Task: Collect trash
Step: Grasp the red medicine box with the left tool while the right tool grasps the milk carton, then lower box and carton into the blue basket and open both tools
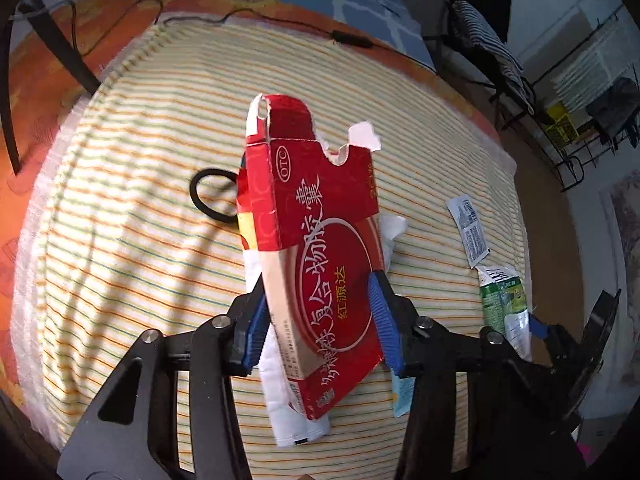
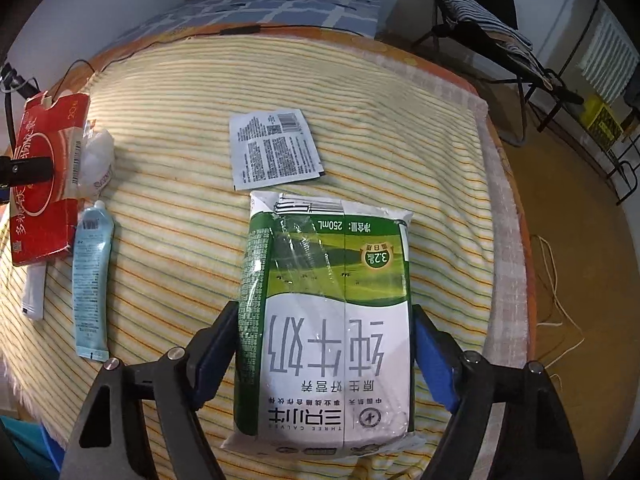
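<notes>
Left gripper: blue pads clamped on both long edges of the red medicine box, near its lower half.
Red medicine box: flattened carton, long axis running from 6 o'clock up to about 12 o'clock in the left wrist view, its torn open flap end pointing away from the gripper; it looks raised off the striped blanket, over white packets.
Right gripper: jaws set either side of the milk pouch; the left pad lies against the pouch edge, the right pad at or just beside the other edge, so a firm grip cannot be told.
Milk pouch: green and white, lying flat on the blanket, long axis 6 to 12 o'clock in the right wrist view, its printed top end toward the gripper.
White sachet: flat on the blanket at 12 o'clock just beyond the pouch.
Pale blue tube: at 9 o'clock from the pouch, long axis near upright, cap end away.
Black hair band: at 9 o'clock beside the box.
</notes>
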